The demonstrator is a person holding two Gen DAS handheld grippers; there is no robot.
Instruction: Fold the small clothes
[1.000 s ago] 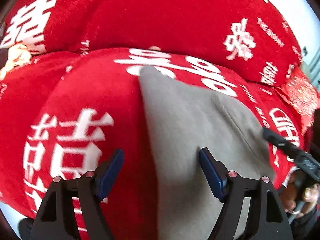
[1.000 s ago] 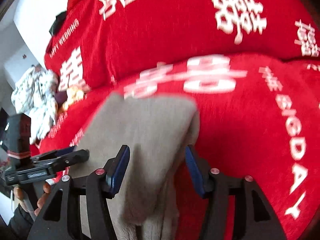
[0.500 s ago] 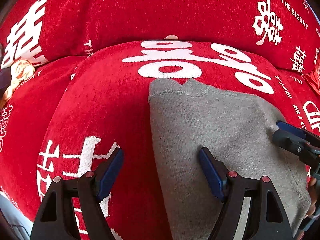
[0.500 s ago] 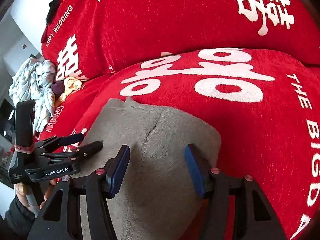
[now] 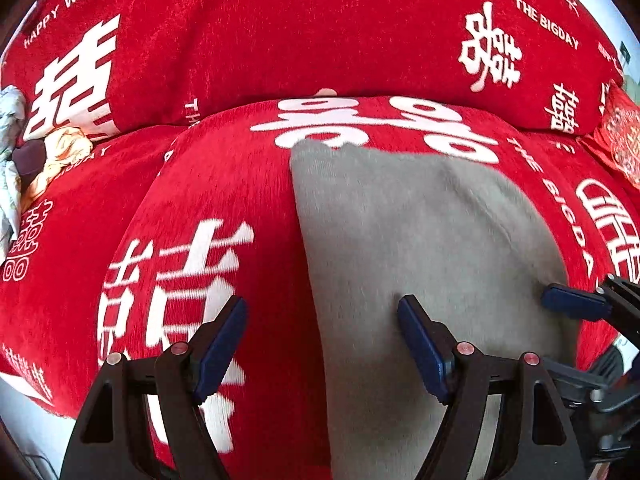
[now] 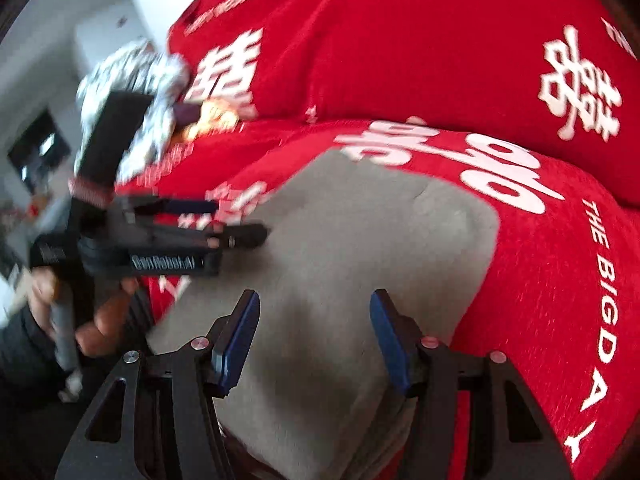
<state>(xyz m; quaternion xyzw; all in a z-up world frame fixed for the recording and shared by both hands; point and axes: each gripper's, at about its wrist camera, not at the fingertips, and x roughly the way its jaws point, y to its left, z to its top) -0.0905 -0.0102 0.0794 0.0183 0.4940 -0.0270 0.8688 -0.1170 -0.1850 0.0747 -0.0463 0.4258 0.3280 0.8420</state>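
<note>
Under both tongs lies the grey knit garment, spread flat on the red sofa cover. The left tongs stand wide and empty, straddling its left edge: 1 finger over red cloth, the other over grey. The right tongs gape moderately above the garment's near part, gripping nothing. It looks soft, light and limp, so it should drape and slide; a pinch at a corner or edge would probably hold best. Beyond, crumpled patterned clothes wait by the red backrest cushion.
</note>
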